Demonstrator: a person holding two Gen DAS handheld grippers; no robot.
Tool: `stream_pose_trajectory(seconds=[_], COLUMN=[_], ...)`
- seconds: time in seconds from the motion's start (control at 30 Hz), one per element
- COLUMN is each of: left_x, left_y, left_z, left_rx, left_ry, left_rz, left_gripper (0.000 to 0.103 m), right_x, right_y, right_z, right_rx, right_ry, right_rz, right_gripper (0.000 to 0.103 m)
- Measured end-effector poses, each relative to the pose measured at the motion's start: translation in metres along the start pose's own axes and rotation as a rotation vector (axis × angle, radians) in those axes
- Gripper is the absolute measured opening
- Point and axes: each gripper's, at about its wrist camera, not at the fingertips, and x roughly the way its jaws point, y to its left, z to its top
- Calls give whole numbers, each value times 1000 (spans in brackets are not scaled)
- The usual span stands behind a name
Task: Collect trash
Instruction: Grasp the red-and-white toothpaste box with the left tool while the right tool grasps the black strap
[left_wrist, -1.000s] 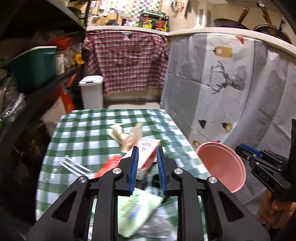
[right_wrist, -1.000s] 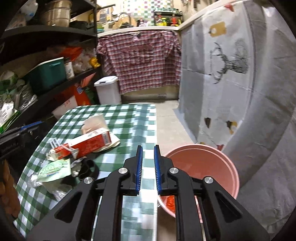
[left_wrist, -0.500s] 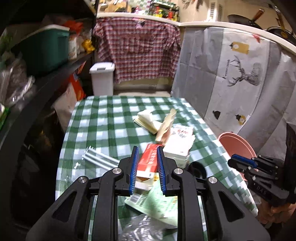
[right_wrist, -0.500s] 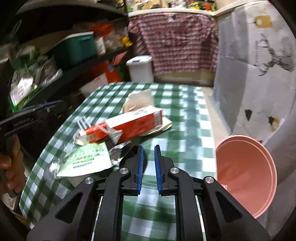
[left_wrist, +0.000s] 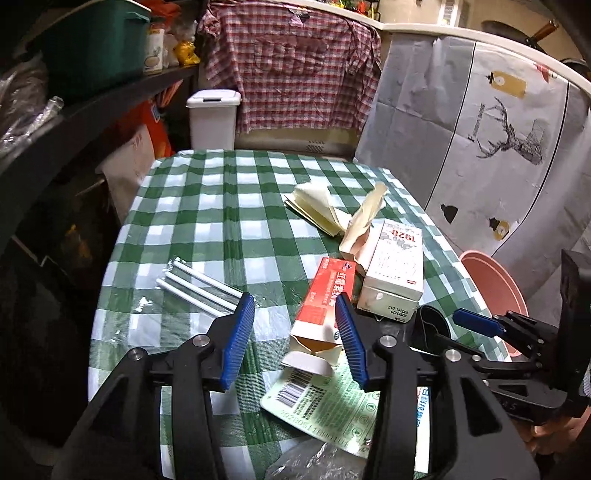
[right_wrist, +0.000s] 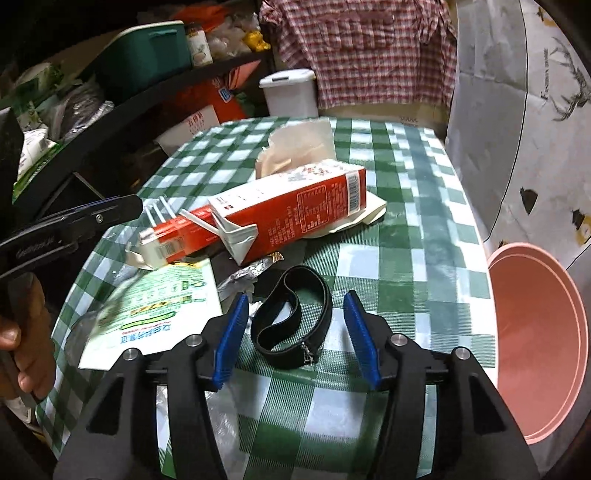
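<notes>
Both my claws now gape wide: left gripper (left_wrist: 295, 334) beside the red box (left_wrist: 325, 301), lengthwise away; right gripper (right_wrist: 293, 334) straddling a black band (right_wrist: 291, 319) on checked cloth (left_wrist: 221, 221).

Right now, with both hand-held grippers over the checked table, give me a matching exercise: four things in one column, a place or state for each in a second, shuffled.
Things:
1. black band
2. pink bin
3. white straws
4. red carton

Places or states:
A. lying on its side, mid-table
B. past the table's right edge
C. between the open jaws of the right hand-held gripper
D. ahead of the left finger of the left hand-held gripper

Pairs: 1-C, 2-B, 3-D, 4-A
</notes>
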Motion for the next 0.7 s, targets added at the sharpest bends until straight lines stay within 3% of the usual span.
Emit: stream_pose_trajectory(seconds=[0.17, 0.43, 0.5, 0.57, 0.67, 0.7], left_x=[17, 32, 34, 35, 36, 36], left_y=[-1, -11, -13, -15, -20, -21], left_z=[-3, -6, -6, -5, -5, -6], left_rx=[-4, 35, 46, 51, 69, 74], left_ry=[41, 63, 65, 73, 87, 91], left_rz=[-29, -39, -31, -24, -18, -14], left_gripper=[53, 54, 53, 52, 39, 38], right_x=[16, 20, 19, 18, 16, 14], right_y=[5, 1, -1, -3, -5, -7], right_z=[-2, -3, -4, -5, -6, -7], right_rx=[-25, -48, -57, -60, -61, -61], right_ry=[39, 57, 59, 61, 67, 68], right_rz=[-10, -49, -55, -59, -61, -62], right_gripper=[55, 55, 51, 40, 26, 24])
